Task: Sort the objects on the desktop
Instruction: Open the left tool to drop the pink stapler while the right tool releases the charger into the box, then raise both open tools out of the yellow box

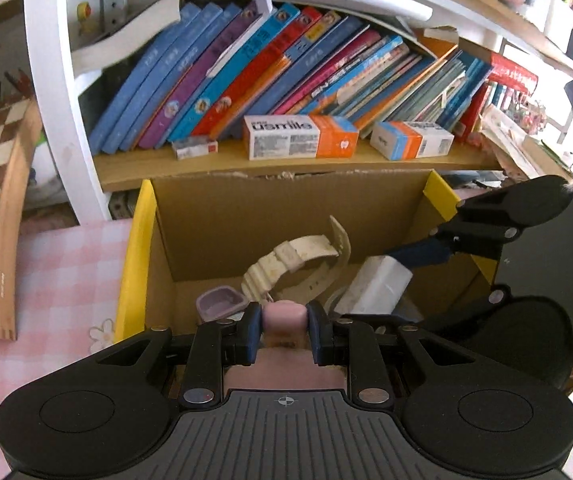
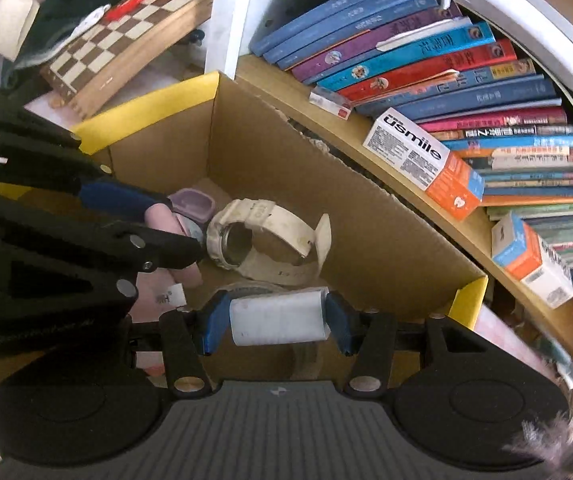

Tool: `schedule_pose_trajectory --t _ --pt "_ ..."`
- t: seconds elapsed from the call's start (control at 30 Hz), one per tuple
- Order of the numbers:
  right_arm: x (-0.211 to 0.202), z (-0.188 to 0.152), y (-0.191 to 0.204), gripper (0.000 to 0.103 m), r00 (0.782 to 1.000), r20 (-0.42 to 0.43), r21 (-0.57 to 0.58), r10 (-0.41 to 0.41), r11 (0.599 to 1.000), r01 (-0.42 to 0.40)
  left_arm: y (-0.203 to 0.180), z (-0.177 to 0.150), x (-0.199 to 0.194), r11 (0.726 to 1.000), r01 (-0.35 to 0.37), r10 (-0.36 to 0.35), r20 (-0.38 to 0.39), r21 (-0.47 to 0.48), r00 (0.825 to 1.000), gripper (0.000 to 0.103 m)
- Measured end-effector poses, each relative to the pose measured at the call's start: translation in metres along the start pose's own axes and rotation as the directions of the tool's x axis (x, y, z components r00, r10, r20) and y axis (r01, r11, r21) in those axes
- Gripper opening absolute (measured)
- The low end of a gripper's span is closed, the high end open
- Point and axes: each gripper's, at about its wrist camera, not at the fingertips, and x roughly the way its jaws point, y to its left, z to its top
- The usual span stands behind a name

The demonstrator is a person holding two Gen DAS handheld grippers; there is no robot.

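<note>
Two grippers inside open brown cardboard box (image 2: 270, 152): left gripper (image 1: 284, 330) pinching soft pink block (image 1: 284, 316); right gripper (image 2: 276, 320) pinching white rectangular plastic adapter (image 2: 276, 322), both just above cream rubber wristwatch (image 2: 262, 236). Risk: simultaneous release, items striking watch; crowded grippers colliding.

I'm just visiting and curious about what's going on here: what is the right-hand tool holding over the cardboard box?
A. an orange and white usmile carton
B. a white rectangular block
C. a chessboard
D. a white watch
B. The right tool is closed on a white rectangular block, pinched between its blue fingers above the cardboard box; the white watch lies loose inside the box.
</note>
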Motion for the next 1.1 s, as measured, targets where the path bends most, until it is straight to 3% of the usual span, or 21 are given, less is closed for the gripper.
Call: schedule_pose_trajectory --t 0.2,0.3,0.67,0.93,1.1 --pt "0.003 -0.001 -0.003 0.05 1.0 -0.009 0.001 -0.001 1.0 0.001 0.004 -0.002 0.006 1.0 0.003 -0.003 -0.022 -0.028 1.0 0.026" --pt "0.0 -0.001 -0.004 0.056 1.0 0.004 0.009 -0.01 1.0 0.01 0.004 -0.002 0.004 1.0 -0.006 0.005 -0.017 -0.021 1.0 0.029" --pt "-0.036 -0.014 -0.006 0.063 0.997 0.069 0.067 -0.037 0.997 0.032 -0.004 -0.002 -0.029 1.0 0.005 -0.003 0.067 -0.027 0.998 0.066" --pt "-0.085 -0.032 0.0 0.066 0.984 0.162 0.14 -0.069 0.989 0.046 -0.013 -0.013 -0.079 1.0 0.012 -0.01 0.163 -0.013 0.987 0.078" --pt "-0.119 -0.051 0.007 0.069 0.963 0.233 0.241 -0.132 0.968 0.075 -0.021 -0.03 -0.111 1.0 -0.007 0.002 0.204 0.024 0.979 0.085"
